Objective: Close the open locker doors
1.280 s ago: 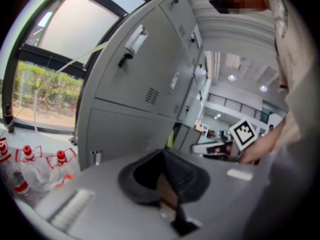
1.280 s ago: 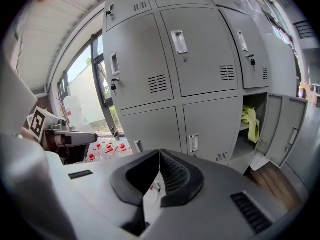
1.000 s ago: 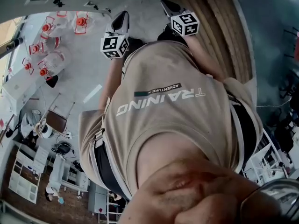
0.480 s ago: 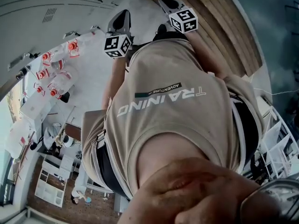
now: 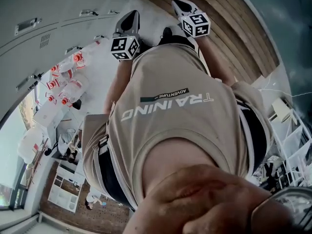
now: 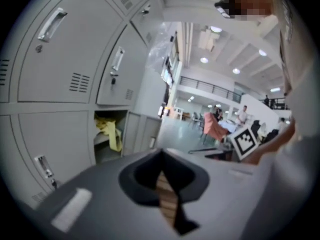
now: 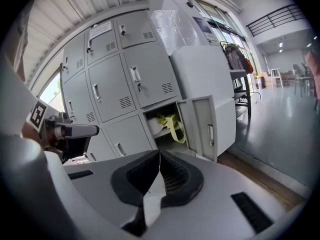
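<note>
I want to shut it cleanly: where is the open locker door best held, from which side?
Probably take the open locker door at its free vertical edge by the latch, coming from the front: that edge points outward, giving most leverage.

Site note: I read this as a large open-plan work hall with a locker corner.

- Right gripper view: a bank of grey metal lockers (image 7: 115,84) in tiers. One door (image 7: 202,126) stands open, with a yellow cloth (image 7: 172,125) on the shelf inside. A clothes rack (image 7: 239,59) stands past the bank on a polished grey floor (image 7: 280,134).
- Left gripper view: high ceiling with round lights (image 6: 216,29), a mezzanine railing (image 6: 210,88), chairs (image 6: 214,126) and people (image 6: 243,115) in the distance.
- Head view: white shelf units (image 5: 62,193), and large water bottles (image 5: 66,89) near the lockers.
</note>
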{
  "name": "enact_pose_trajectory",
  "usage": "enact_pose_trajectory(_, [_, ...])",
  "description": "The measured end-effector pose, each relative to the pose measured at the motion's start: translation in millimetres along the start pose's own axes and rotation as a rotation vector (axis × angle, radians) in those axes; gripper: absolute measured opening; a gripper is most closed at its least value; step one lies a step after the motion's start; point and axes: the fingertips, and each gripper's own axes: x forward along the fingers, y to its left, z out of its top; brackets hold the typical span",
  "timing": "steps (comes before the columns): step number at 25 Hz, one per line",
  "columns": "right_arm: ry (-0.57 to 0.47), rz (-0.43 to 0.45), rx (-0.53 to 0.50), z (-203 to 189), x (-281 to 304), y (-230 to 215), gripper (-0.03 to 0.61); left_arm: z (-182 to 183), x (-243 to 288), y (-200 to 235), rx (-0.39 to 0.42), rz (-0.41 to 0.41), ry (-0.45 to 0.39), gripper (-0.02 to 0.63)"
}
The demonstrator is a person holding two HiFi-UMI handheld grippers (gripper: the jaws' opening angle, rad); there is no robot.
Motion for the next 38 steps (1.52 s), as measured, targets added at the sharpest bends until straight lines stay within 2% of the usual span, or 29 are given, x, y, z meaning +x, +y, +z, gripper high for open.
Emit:
enact_pose_trajectory(6, [-0.053, -0.061, 0.078, 6.2, -3.5, -29.7, 0.015, 9.7, 22.3, -13.6, 0.012, -0.063, 0.031, 0.006])
enact_pose_trajectory(19, [-0.026, -0.153, 0.094, 12.2, 7.5, -56.3, 0.015, 24.8, 74.6, 0.3, 0.003, -0.168, 0.029, 0.006])
enact_pose_trajectory(32, [-0.033, -0.273, 0.043, 75.0, 55.2, -79.3, 0.015, 59.2, 130.9, 40.5, -0.014, -0.334, 0.010, 0.006])
enact_pose_trajectory(38, [-0.036, -0.338, 0.040, 90.2, 67.7, -92.7, 0.015, 66.3, 145.3, 64.4, 0.004, -0.359, 0.020, 0.006])
